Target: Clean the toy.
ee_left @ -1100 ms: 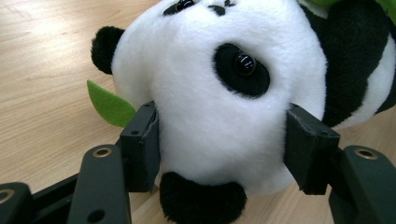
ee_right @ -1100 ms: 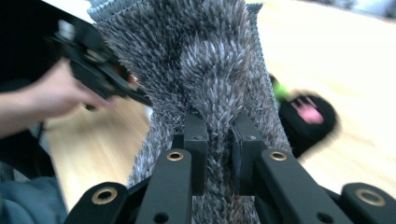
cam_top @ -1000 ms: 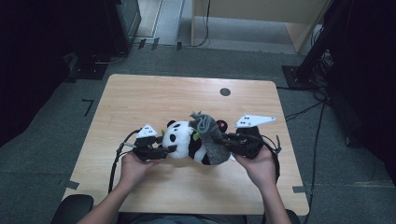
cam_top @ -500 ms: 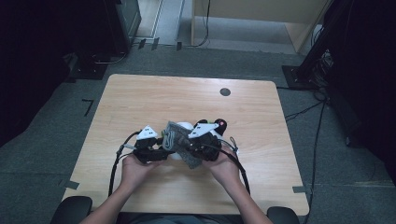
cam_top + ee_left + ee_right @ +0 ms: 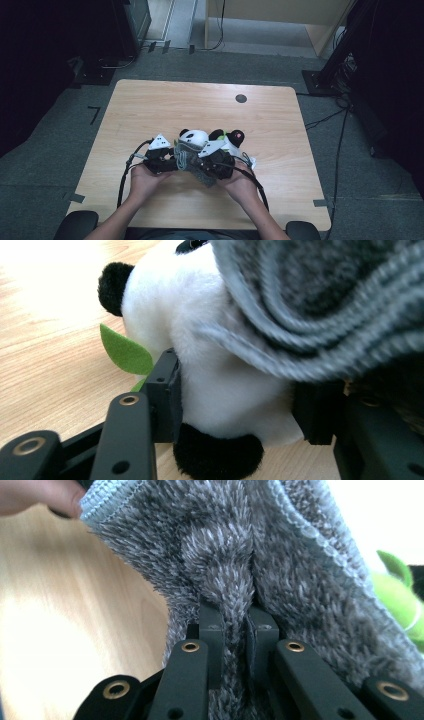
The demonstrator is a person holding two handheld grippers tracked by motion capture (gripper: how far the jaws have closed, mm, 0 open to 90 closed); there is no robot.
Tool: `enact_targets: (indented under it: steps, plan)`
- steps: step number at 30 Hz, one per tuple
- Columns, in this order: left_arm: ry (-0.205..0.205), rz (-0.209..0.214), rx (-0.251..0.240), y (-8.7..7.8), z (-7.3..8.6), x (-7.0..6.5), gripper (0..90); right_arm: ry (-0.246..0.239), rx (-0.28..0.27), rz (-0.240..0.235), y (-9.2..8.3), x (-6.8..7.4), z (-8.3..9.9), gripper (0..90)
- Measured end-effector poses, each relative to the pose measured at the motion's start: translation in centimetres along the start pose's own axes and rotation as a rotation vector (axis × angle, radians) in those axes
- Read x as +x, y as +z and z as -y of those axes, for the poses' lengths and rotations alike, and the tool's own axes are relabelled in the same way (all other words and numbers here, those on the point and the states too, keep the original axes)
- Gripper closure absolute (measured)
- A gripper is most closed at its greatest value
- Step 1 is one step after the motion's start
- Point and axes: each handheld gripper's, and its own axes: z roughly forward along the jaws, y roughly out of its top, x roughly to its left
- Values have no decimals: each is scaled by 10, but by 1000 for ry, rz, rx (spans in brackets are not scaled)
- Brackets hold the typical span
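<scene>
A black-and-white panda plush [image 5: 194,137] with green leaves [image 5: 125,352] lies on the wooden table [image 5: 150,110] in front of the person. My left gripper [image 5: 170,160] has just been closing on it. In the left gripper view both pads press the panda's white body [image 5: 225,365]. A grey fluffy cloth [image 5: 192,162] is draped against the panda and hangs over it [image 5: 325,305]. My right gripper [image 5: 207,165] is shut on a fold of that cloth [image 5: 225,555], the jaws [image 5: 236,630] pinched tight around it. The two grippers sit close together.
A small black round mark [image 5: 241,98] sits on the far part of the table. Cables [image 5: 125,170] trail from both grippers toward the near edge. A fingertip [image 5: 45,497] shows at the top left of the right gripper view. Bare tabletop lies left, right and beyond.
My right gripper has carried the grey cloth leftward and down, from the panda's right side to right beside my left gripper. The left hand stayed in place.
</scene>
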Motion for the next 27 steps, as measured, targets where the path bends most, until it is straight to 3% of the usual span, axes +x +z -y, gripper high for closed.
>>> enact_targets:
  steps: [3,7,10,13,19,27]
  plan:
    - [-5,3,-4,0,1,-1,481,-2,28,3,-5,-1,2,823]
    - [-23,9,-8,0,1,0,483,1,55,46,-16,-2,5,824]
    - [-32,15,-13,0,2,1,484,33,52,59,-25,-8,14,823]
    - [-33,18,-12,1,2,-1,485,76,20,56,-34,-17,23,823]
    - [-36,21,-12,1,2,-2,485,109,-30,116,-52,-24,31,826]
    - [-51,26,-14,1,3,-2,481,227,-131,87,-74,-36,38,828]
